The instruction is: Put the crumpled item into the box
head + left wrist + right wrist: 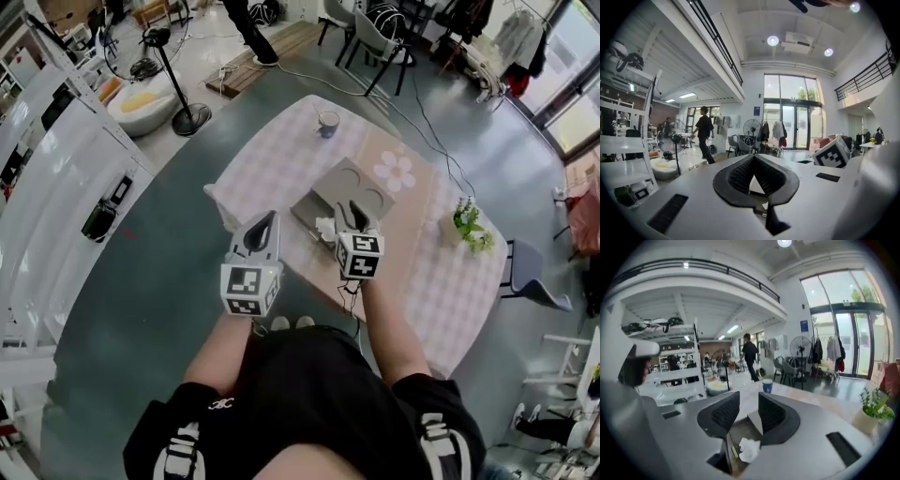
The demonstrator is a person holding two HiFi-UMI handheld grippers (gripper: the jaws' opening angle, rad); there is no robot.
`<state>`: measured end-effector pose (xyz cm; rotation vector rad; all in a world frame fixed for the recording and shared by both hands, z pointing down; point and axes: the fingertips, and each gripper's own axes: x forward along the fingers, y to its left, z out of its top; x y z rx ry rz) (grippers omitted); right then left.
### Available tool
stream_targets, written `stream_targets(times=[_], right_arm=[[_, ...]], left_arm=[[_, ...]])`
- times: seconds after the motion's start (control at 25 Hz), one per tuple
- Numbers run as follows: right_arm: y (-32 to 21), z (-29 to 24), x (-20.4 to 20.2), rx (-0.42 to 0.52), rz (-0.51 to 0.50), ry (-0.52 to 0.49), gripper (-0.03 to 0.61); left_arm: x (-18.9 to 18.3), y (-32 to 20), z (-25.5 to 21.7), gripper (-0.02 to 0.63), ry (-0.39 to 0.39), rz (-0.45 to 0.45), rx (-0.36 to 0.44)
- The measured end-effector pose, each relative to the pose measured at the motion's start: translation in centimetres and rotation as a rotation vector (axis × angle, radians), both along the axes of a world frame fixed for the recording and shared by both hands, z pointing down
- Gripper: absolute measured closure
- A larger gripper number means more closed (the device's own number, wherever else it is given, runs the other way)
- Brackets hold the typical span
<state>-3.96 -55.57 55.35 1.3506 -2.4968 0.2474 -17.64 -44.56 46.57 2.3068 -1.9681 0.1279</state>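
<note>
A white crumpled item [325, 228] [749, 449] lies in the near corner of the open grey box [309, 208] [738, 430], whose lid [354, 186] stands open behind it. My right gripper [354, 214] [748, 397] hovers just above the box with its jaws open. Nothing sits between its pads, and the crumpled item rests below and behind them. My left gripper [270, 217] [753, 158] hangs at the table's near left edge, jaw tips together, holding nothing.
The table [272, 159] has a checkered cloth. A blue cup [327, 123] [767, 386] stands at its far edge, a flower-shaped mat [395, 172] lies right of the box, and a potted plant [472, 228] [872, 411] stands at the right. Chairs and a fan stand lie beyond.
</note>
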Motion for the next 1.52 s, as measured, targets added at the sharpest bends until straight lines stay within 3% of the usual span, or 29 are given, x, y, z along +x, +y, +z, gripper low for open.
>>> stream_targets(times=[0.24,0.4,0.72,1.52], right_arm=[[3.6,-12.4,1.8,0.33,0.022,-0.179,0.497],[6.7,-16.9,3.7,0.449,0.046,-0.246,0.57],[9.1,-15.0,4.7,0.399,0.054,-0.205,0.577],[9.0,-14.9,4.4,0.389,0.059,-0.196,0.577]], left_arm=[[1.6,0.5,-1.3,0.623,-0.013,0.022,0.029],[2.6,0.8,-2.0,0.623,-0.016,0.028,0.038],[3.8,1.1,-3.1,0.623,-0.026,0.05,0.059],[4.1,1.7,-3.6,0.621,-0.02,0.064,0.076]])
